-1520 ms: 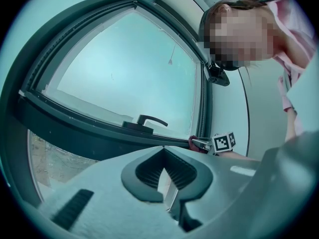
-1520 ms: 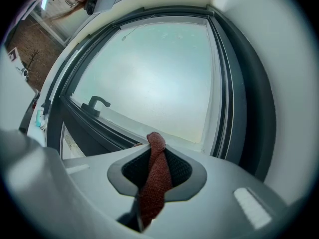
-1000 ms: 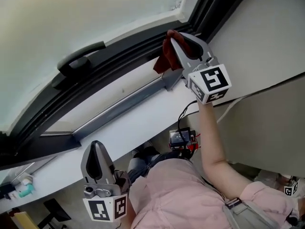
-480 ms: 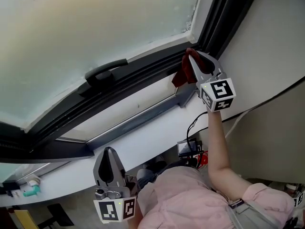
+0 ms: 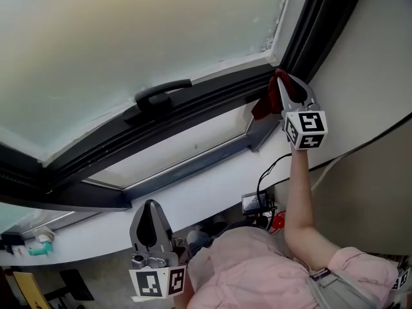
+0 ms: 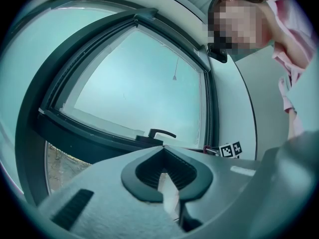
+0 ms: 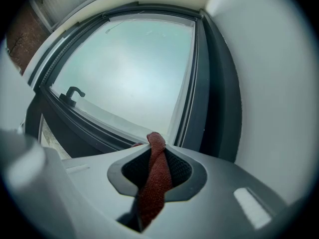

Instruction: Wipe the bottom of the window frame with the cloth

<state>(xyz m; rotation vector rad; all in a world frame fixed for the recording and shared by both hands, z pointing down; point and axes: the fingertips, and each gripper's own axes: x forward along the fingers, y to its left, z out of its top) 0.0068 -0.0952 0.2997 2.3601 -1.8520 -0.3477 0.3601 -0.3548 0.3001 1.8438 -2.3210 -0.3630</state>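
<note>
Cloth (image 5: 264, 106): dark red, woven, bunched into a twisted strip; clamped between the jaws of right tool (image 5: 281, 77), one end poking past the tips, a fold hanging below them. Location: right end of the bottom of window frame (image 5: 193, 114), in the corner beside the dark upright, up against the rail. Right tool: raised on an outstretched arm (image 5: 299, 198), marker cube (image 5: 306, 129) toward the head camera. Left tool (image 5: 150, 205): low, near the white sill (image 5: 212, 184), well apart from the cloth; jaws closed tip to tip, nothing between them. Window handle (image 5: 161, 94): black, lying along the bottom rail, left of the cloth. Glass (image 5: 161, 31): frosted, pale. Pink sleeve (image 5: 257, 269): at bottom of head view.
</note>
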